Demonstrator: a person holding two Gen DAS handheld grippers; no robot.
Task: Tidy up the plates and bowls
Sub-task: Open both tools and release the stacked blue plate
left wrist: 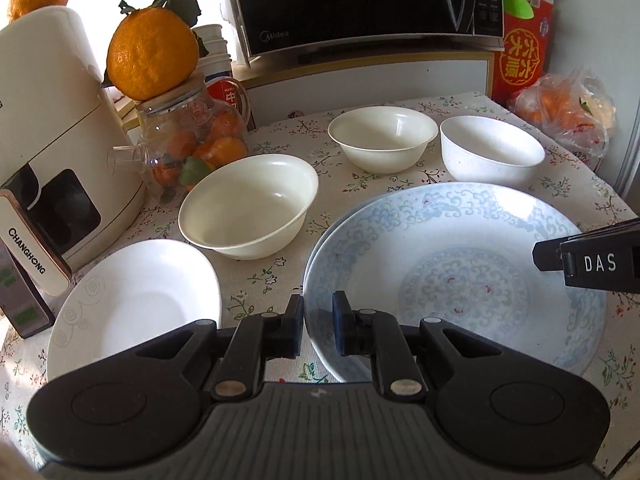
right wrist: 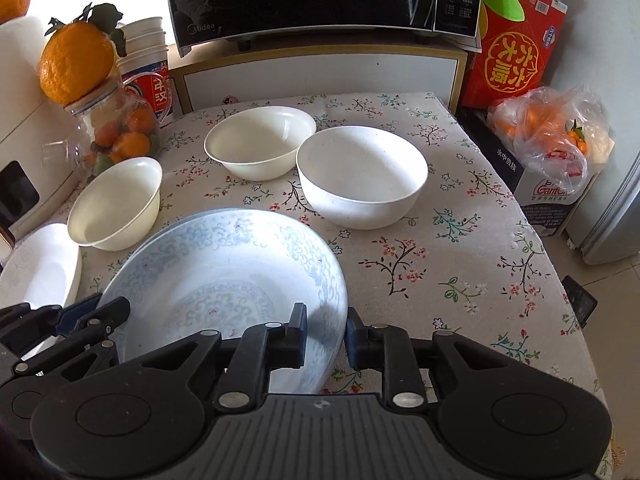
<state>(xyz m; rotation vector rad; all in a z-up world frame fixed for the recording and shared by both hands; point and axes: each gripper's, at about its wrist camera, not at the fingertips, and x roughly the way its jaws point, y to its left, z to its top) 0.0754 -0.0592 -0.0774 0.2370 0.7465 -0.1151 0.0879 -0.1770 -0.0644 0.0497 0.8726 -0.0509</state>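
left gripper [left wrist: 318, 322] narrowly parted astride the near-left rim of blue plate [left wrist: 460, 276], lower centre | right gripper [right wrist: 326, 336] likewise narrow over that plate's right rim, grip uncertain | white plate [left wrist: 132, 308] lower left | three bowls behind: [left wrist: 248, 208], [left wrist: 382, 138], [left wrist: 492, 152] | tablecloth [right wrist: 440, 248]

Both wrist views looked down past their fingers, close above the blue-patterned plate [left wrist: 460, 280], perhaps overlapping there; bowls lay beyond.
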